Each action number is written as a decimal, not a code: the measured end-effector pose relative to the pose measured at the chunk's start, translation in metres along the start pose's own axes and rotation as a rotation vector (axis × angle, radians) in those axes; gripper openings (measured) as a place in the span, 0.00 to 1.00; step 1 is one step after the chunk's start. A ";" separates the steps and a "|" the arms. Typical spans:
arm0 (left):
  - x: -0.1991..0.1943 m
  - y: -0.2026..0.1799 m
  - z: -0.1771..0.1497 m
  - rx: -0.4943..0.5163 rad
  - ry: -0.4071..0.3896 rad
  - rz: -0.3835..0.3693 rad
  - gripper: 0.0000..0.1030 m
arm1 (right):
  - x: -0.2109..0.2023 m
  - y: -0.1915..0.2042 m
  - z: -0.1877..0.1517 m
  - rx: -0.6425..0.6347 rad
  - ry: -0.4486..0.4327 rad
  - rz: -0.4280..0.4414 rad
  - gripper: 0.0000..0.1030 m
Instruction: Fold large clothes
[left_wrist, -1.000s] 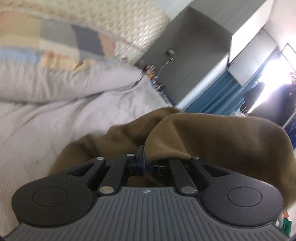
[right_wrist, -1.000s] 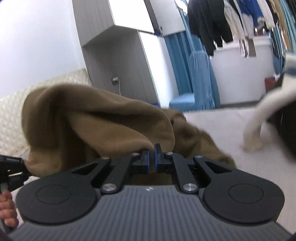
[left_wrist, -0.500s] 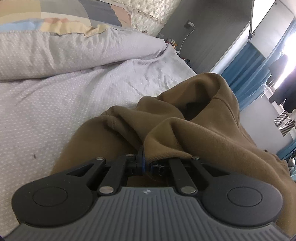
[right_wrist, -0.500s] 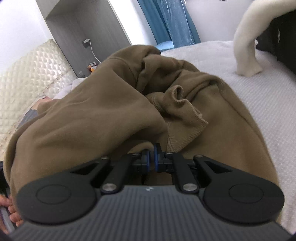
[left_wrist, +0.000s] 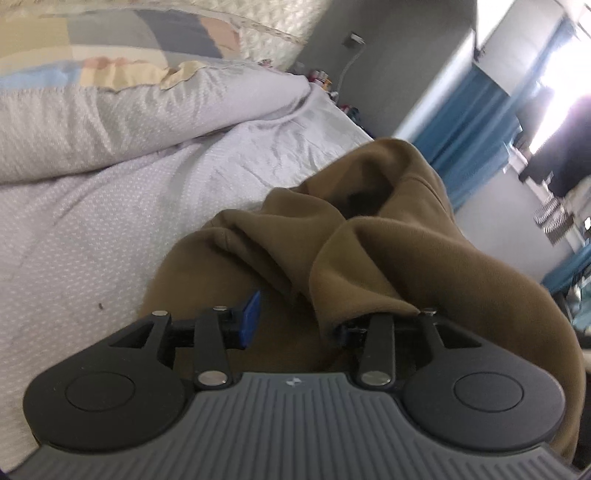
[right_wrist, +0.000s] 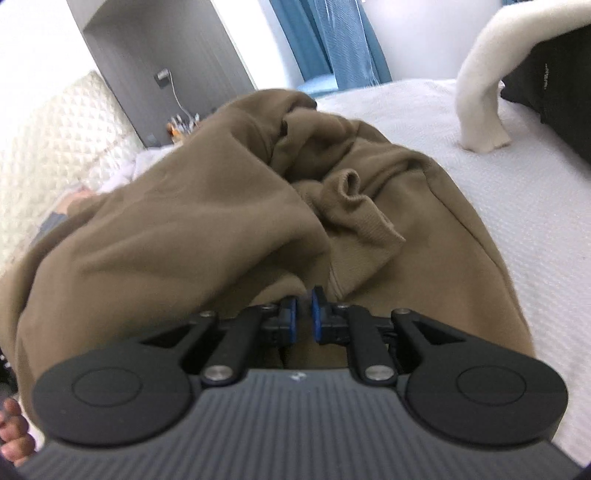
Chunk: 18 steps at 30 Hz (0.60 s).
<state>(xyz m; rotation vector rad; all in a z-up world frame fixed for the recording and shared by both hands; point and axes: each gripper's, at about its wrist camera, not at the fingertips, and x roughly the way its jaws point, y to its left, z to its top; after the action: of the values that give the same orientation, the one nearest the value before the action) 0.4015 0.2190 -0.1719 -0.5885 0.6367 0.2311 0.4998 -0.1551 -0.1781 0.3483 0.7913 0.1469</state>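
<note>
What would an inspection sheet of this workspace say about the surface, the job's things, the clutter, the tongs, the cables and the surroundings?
Surface: bed with a pale dotted sheet, wrinkled.
Job's things: brown hoodie, bunched on the bed, not yet folded flat; a ribbed cuff lies on top.
Clutter: pillow; white garment and dark garment on the bed's far side.
Left tongs: opening; the hoodie's edge drapes over one finger, not pinched.
Right tongs: nearly shut, thin gap; whether cloth is pinched cannot be told.
Cables: white cable hanging from a wall socket.
Surroundings: grey cabinet, blue curtain, quilted headboard.
</note>
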 end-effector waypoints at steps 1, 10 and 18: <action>-0.006 -0.003 -0.002 0.019 -0.003 0.005 0.48 | 0.000 -0.002 0.000 0.004 0.015 0.002 0.13; -0.067 0.000 -0.021 0.014 -0.065 -0.008 0.59 | -0.042 0.000 -0.003 -0.063 -0.023 0.026 0.70; -0.098 -0.028 -0.012 0.095 -0.165 -0.089 0.59 | -0.082 0.008 0.005 -0.128 -0.204 0.072 0.70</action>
<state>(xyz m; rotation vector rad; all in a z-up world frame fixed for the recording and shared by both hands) 0.3287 0.1869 -0.1069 -0.4992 0.4586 0.1628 0.4460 -0.1704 -0.1170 0.2658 0.5655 0.2247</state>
